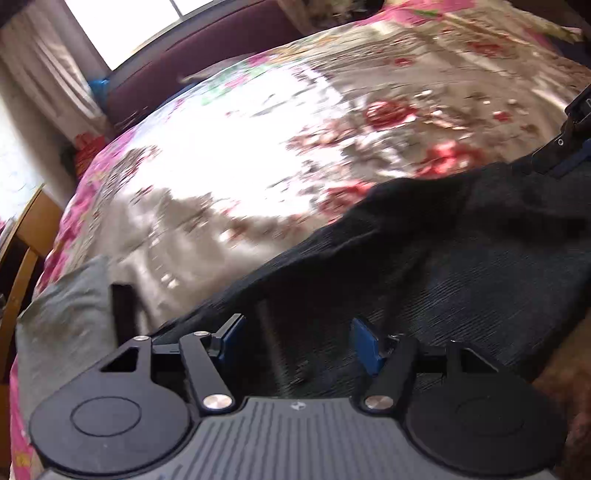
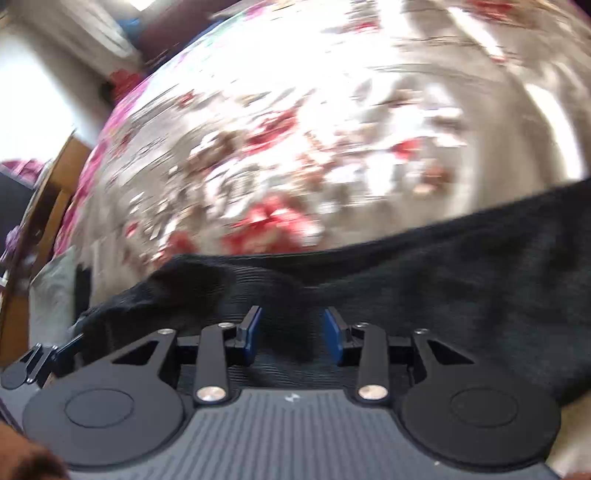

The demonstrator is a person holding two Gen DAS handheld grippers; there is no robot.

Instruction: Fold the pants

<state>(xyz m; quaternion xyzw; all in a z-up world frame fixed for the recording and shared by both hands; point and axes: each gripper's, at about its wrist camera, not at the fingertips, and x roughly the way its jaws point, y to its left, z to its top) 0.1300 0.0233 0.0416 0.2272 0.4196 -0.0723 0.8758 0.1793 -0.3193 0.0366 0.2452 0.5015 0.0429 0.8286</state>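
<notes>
Dark ribbed pants [image 1: 461,258] lie spread across the near side of a floral bed cover [image 1: 229,147]. In the left wrist view my left gripper [image 1: 299,343] hovers over the pants' left part, its blue pads [image 1: 232,338] wide apart with nothing pinched. Part of my right gripper [image 1: 569,140] shows at the right edge over the pants' far edge. In the right wrist view the pants [image 2: 461,280] fill the lower half. My right gripper [image 2: 293,334] stands over them, its pads [image 2: 253,332] apart with fabric lying in the gap below. The view is blurred.
A maroon headboard [image 1: 177,70] and a bright window [image 1: 122,26] lie beyond the bed. Wooden furniture [image 1: 22,251] stands at the left. A grey cloth [image 1: 70,317] with a black flat object [image 1: 123,314] lies at the bed's near left corner.
</notes>
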